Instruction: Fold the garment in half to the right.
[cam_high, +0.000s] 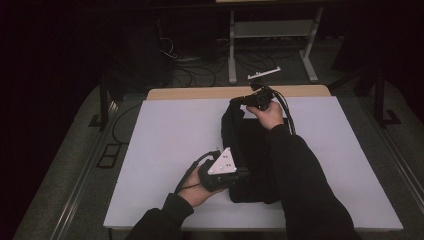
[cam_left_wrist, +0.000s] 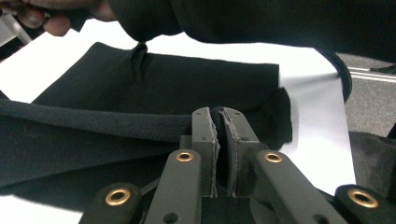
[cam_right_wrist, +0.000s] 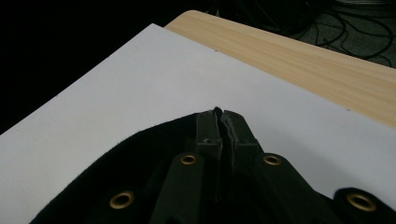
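High view: a black cloth (cam_high: 252, 155) lies on the white sheet (cam_high: 165, 145) that covers the desk (cam_high: 200, 93), right of the sheet's middle, running from near the far edge down toward the near edge. The left gripper (cam_high: 239, 174) sits at the cloth's near left corner, held in the left hand (cam_high: 200, 187), with its grey three-cornered plate on top. The right gripper (cam_high: 245, 100) is at the cloth's far left corner, close to the sheet's far edge, held in the right hand (cam_high: 270, 114), whose dark sleeve crosses over the cloth's right part. In the left gripper view, the left gripper (cam_left_wrist: 219, 116) has its jaws drawn almost together, with a thick folded edge of the cloth (cam_left_wrist: 154, 93) pinched between the pads; that edge runs off to the left from the jaws, and the rest of the cloth spreads flat on the sheet beyond the tips, reaching toward the other hand at the top of that view. In the right gripper view, the right gripper (cam_right_wrist: 219, 115) is likewise nearly closed, and a small tip of cloth (cam_right_wrist: 116, 168) pokes out between the jaw ends; the cloth curves away below and to the left of the jaws, lying under them, while the bare sheet (cam_right_wrist: 140, 79) stretches ahead up to the wooden strip of the desk (cam_right_wrist: 289, 56) along the far edge. Both grippers grip the cloth on the same long side, well apart from each other, one at each end of it.
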